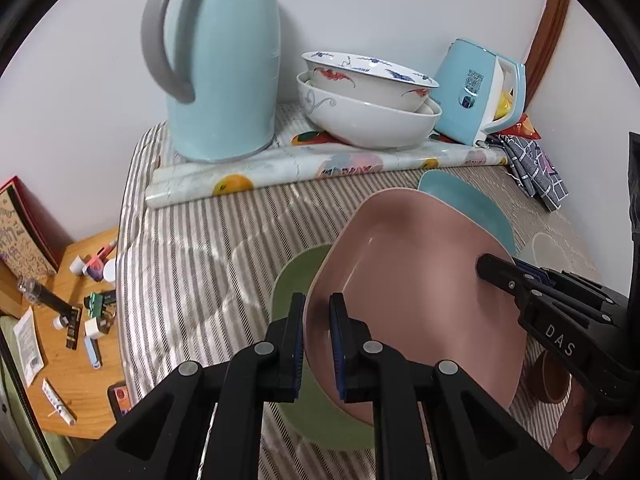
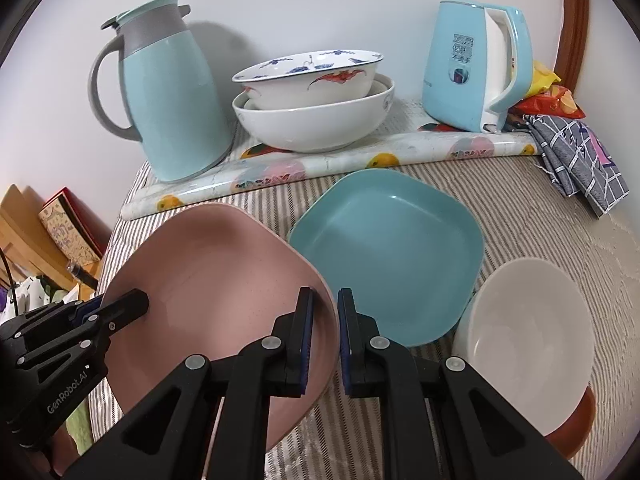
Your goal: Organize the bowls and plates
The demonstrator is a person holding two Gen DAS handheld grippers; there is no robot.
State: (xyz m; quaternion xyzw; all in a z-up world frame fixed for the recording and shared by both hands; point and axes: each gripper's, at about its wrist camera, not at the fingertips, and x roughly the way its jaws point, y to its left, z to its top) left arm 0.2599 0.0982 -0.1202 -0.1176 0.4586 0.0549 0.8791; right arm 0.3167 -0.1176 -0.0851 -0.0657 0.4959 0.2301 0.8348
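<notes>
A pink square plate (image 1: 416, 280) (image 2: 208, 300) is held by both grippers above the striped tablecloth. My left gripper (image 1: 317, 304) is shut on the plate's left rim; in the right wrist view it (image 2: 136, 302) reaches in from the left. My right gripper (image 2: 325, 298) is shut on the plate's right rim, and its tip (image 1: 490, 268) lies over the plate's far side. A green plate (image 1: 292, 284) lies partly under the pink one. Beside it, on the cloth, rests a teal plate (image 2: 384, 252) (image 1: 468, 204). A white bowl (image 2: 524, 320) sits at the right in a brown one (image 2: 580, 412).
Two stacked white bowls (image 2: 312, 120) (image 1: 368, 120) stand at the back between a teal thermos jug (image 2: 172, 100) and a teal kettle (image 2: 476, 68). A rolled plastic sheet (image 1: 320, 168) lies in front of them. A checked cloth (image 2: 580, 160) lies right; a cluttered wooden side table (image 1: 80, 320) stands left.
</notes>
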